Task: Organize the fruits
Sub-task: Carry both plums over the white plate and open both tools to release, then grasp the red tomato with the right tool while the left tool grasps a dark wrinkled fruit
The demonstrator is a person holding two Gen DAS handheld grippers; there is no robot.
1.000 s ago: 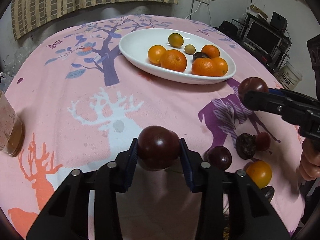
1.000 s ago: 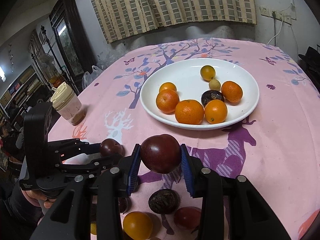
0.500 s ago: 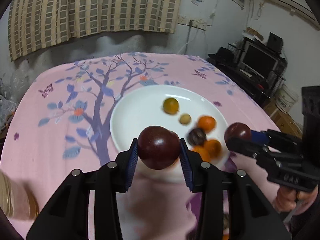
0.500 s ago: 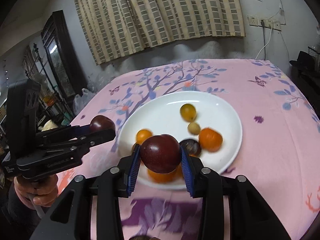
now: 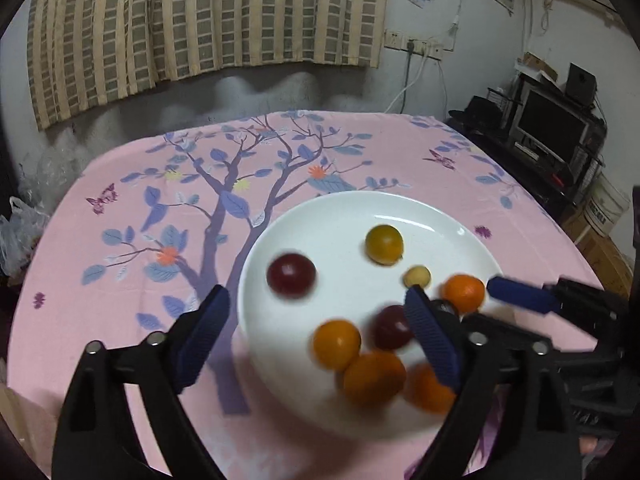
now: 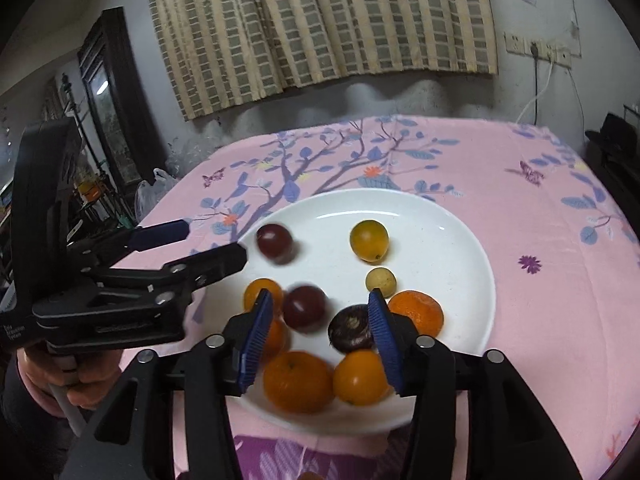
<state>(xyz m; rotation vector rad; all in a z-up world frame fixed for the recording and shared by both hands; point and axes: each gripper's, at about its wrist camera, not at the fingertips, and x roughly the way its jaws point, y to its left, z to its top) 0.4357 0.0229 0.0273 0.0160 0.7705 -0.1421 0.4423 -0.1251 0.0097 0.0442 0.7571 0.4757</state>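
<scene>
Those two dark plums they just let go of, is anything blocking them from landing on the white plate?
Nothing visible does. Both dark plums are already within the white plate, blurred. The left gripper and right gripper are open around nothing.

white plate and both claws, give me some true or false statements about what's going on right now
1. The left claw is open and holds nothing. True.
2. The right claw grips a dark red plum. False: it is open, with two blurred plums over the white plate.
3. The plate rests on a pink tablecloth. True.
4. The plate holds only oranges. False: a yellowish fruit, a small pale fruit and a dark wrinkled fruit are there too.
5. A striped curtain hangs behind the table. True.
</scene>
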